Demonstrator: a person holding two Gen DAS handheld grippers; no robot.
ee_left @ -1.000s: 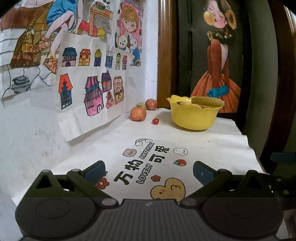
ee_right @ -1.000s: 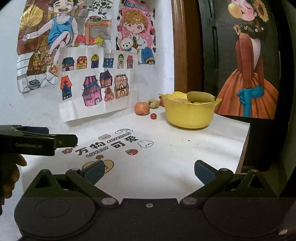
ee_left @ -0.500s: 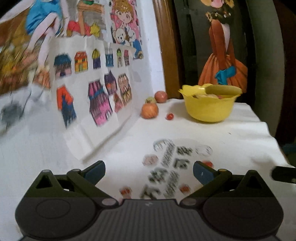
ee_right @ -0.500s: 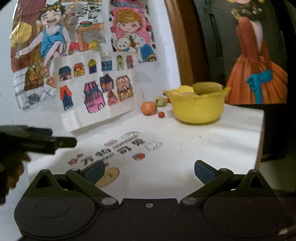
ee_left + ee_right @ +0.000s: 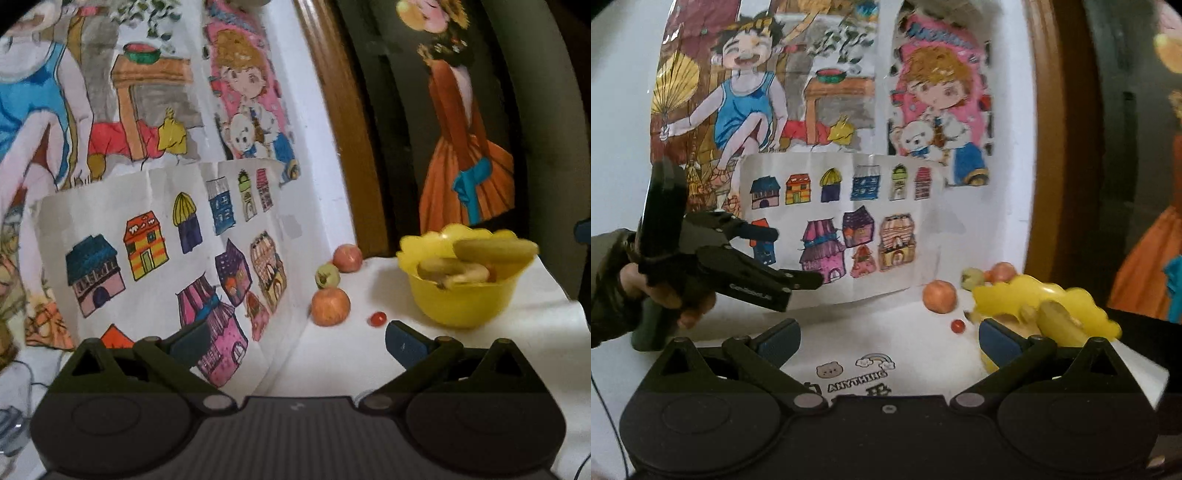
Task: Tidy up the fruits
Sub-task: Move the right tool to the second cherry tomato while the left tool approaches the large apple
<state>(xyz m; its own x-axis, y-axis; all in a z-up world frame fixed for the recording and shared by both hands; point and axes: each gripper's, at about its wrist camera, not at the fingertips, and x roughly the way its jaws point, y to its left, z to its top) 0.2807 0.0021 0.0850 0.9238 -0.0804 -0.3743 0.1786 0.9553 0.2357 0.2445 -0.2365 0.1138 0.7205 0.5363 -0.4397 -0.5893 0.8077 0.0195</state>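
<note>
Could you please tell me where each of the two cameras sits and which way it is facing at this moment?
Left wrist: sits on the left gripper, looking along its open fingers at the orange-red apple by the wall drawings; only the gripper shows.
Right wrist: sits on the right gripper, facing the wall, with the scalloped yellow plastic bowl close on its right; the person's left hand holding the other gripper shows at left.
Shared: apple, small red cherry tomato, bowl, drawings.

White wall [image 5: 325, 155], drawings [image 5: 834, 214], wooden frame [image 5: 343, 122]
</note>
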